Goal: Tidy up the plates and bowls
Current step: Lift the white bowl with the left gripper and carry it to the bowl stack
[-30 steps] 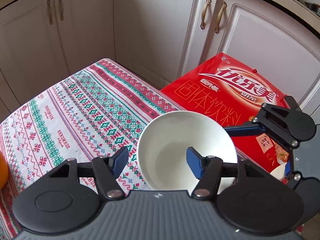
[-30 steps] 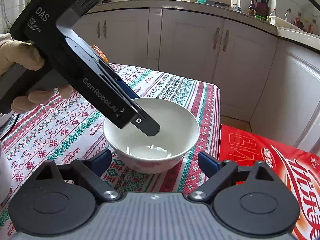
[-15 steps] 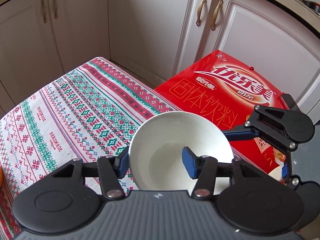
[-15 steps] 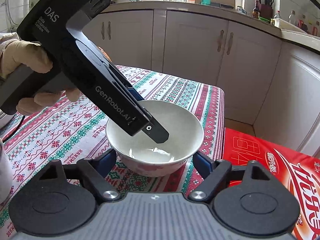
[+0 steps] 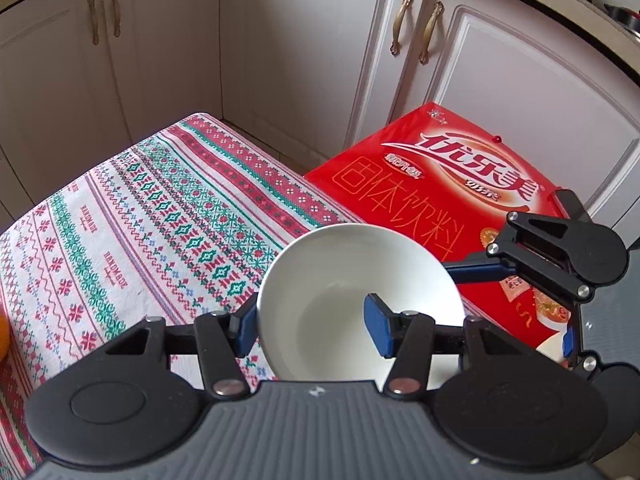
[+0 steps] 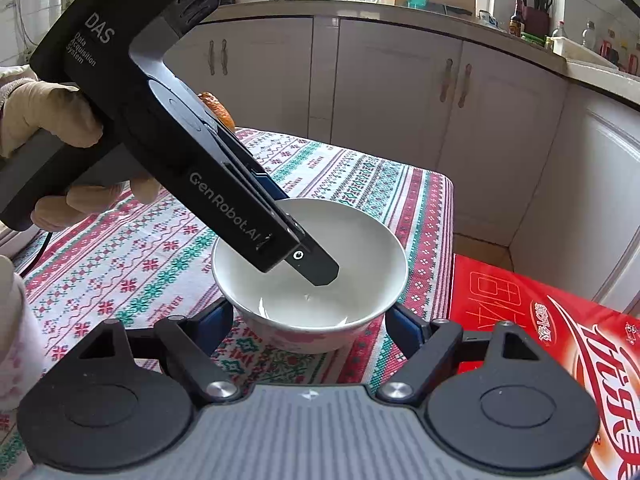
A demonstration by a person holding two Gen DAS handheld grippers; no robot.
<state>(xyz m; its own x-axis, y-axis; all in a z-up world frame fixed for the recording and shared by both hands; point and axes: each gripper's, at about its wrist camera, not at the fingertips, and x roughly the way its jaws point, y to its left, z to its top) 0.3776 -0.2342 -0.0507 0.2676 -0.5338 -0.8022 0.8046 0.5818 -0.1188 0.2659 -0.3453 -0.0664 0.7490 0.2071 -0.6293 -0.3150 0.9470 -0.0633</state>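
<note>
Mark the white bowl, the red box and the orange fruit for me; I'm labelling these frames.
white bowl (image 6: 360, 240): right wrist view, bare inner wall on the right.
red box (image 5: 432, 184): left wrist view, printed top face.
orange fruit (image 6: 224, 114): right wrist view, visible edge behind the left claw.

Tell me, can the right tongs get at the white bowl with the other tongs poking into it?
Probably yes: the right tongs flank the white bowl, pads seemingly against its sides; the left tongs only straddle its rim.

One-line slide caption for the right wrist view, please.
Both tools at one white bowl on the patterned tablecloth: left tool over the rim, right tool flanking its base.
</note>
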